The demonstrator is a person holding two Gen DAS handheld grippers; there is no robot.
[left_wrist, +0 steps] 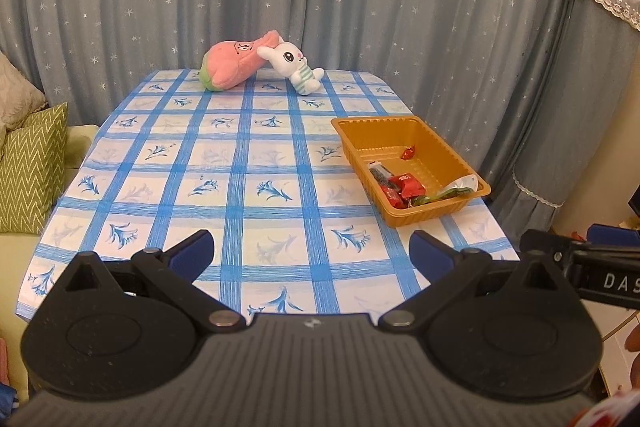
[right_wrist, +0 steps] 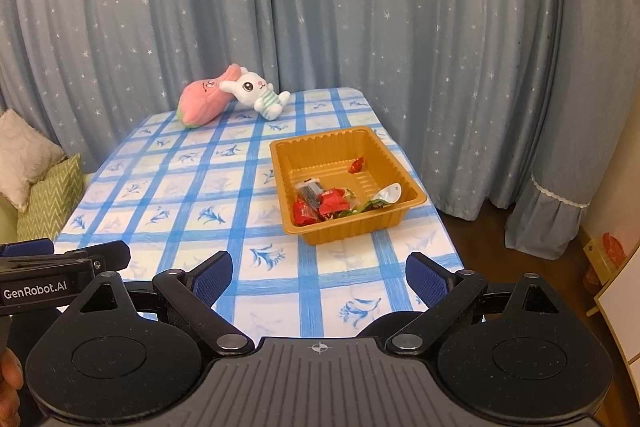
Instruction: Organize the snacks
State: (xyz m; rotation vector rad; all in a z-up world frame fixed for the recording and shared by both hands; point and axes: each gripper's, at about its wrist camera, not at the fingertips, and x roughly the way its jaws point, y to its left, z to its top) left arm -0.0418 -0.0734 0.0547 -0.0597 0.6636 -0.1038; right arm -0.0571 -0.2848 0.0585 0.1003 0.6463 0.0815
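Note:
An orange plastic tray (left_wrist: 476, 187) (right_wrist: 416, 193) sits on the right side of the table with the blue checked cloth (left_wrist: 240, 167) (right_wrist: 192, 195). Inside lie several snacks: red wrapped packets (left_wrist: 404, 187) (right_wrist: 320, 207), a dark bar (left_wrist: 380, 173) (right_wrist: 310, 191), a small red candy (left_wrist: 409, 151) (right_wrist: 356, 165) and a green and white packet (left_wrist: 456, 189) (right_wrist: 380, 199). My left gripper (left_wrist: 311, 251) is open and empty above the table's near edge. My right gripper (right_wrist: 319, 275) is open and empty, just in front of the tray.
A pink plush (left_wrist: 232, 65) (right_wrist: 204, 101) and a white bunny plush (left_wrist: 296, 65) (right_wrist: 258, 93) lie at the table's far end. Blue starred curtains hang behind. Cushions (left_wrist: 32, 163) sit on a sofa at left. Each gripper shows at the edge of the other's view.

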